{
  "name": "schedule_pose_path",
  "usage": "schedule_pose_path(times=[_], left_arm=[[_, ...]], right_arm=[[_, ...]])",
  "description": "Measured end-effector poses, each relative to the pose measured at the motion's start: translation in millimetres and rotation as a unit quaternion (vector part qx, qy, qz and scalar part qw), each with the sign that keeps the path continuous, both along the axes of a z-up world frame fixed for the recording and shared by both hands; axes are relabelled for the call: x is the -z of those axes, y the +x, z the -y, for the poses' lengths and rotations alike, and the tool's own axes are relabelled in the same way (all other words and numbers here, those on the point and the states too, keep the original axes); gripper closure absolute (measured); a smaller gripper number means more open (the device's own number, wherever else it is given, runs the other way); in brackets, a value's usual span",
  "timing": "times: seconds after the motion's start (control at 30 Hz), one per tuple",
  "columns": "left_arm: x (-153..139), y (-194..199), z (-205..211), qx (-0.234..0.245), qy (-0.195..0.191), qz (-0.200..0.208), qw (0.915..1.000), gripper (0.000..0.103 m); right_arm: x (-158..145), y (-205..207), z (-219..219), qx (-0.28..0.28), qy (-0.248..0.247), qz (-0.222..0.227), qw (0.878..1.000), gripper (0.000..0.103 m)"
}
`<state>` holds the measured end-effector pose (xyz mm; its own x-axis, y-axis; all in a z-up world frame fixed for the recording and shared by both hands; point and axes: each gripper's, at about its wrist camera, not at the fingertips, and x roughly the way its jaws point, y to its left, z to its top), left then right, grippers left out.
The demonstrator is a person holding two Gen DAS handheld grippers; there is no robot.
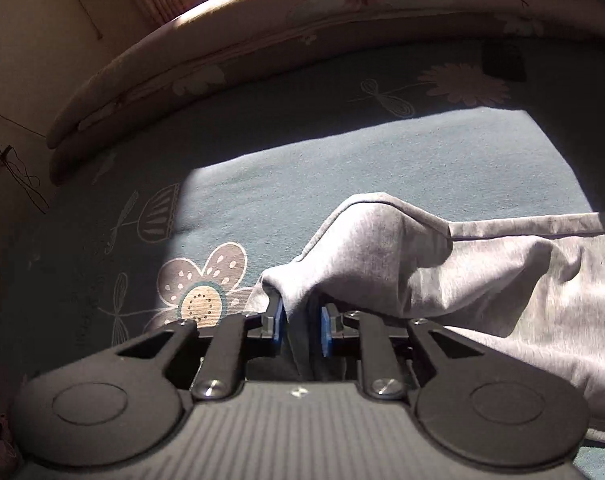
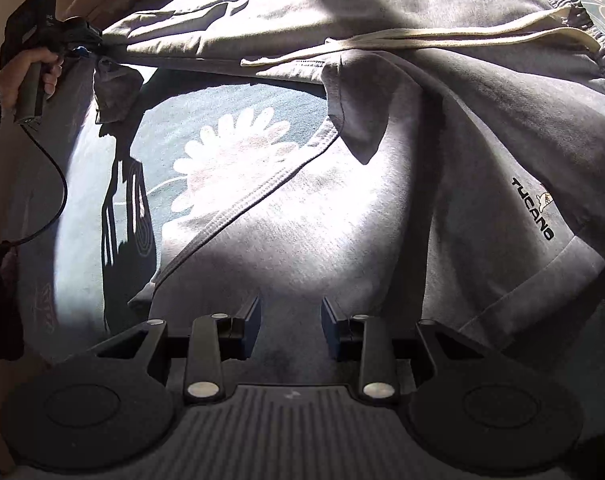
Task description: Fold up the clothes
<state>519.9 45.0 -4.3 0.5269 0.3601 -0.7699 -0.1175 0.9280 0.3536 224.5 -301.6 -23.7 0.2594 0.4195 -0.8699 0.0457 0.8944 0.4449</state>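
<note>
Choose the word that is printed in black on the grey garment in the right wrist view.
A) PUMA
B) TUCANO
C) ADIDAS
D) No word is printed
B: the black letters TUCANO run slantwise down the grey garment, near its hem on the right side of the picture, with a small animal figure beside them.

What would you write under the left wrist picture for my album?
The left gripper stands slightly open around a fold of the grey shorts on the flowered bedsheet.
</note>
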Motion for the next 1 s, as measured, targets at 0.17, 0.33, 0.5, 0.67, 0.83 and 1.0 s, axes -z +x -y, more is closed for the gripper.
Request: schedule_pose_path(times=[0.17,0.33,0.5,0.67,0.83,1.0], left_arm=[[1.9,-34.1,6.0,0.019,-0.017,-0.018,0.9995,0.07],[-12.1,-99.1,7.0,0.05,-0.05,-0.019,0.9973,0.064],[-16.8,-173.3,15.1,0.099,-0.103,-0.056,0.9881,0.056],[-8.9,-231.3,24.3,0.103,-0.134,-0.081,0.9823,0.056],[5.9,-273.5,39.3,0.101,-0.156,-0.089,0.9784,0.056],[16.7,-297.6,50.2,0.101,-0.174,-0.105,0.9738,0.056]], right_arm=[[-10.8,-0.8,-4.1,-0.028,-0.011,0.026,0.999,0.066],[-25.1,-2.2,-23.8,-0.098,-0.025,0.064,0.993,0.06],[-32.5,-6.6,-65.0,-0.178,-0.032,0.085,0.98,0.055],[-29.6,-17.9,-107.1,-0.236,-0.064,0.091,0.965,0.05],[-23.0,-33.6,-135.5,-0.269,-0.129,0.096,0.95,0.049],[-18.8,-49.8,-153.4,-0.302,-0.164,0.099,0.934,0.044]])
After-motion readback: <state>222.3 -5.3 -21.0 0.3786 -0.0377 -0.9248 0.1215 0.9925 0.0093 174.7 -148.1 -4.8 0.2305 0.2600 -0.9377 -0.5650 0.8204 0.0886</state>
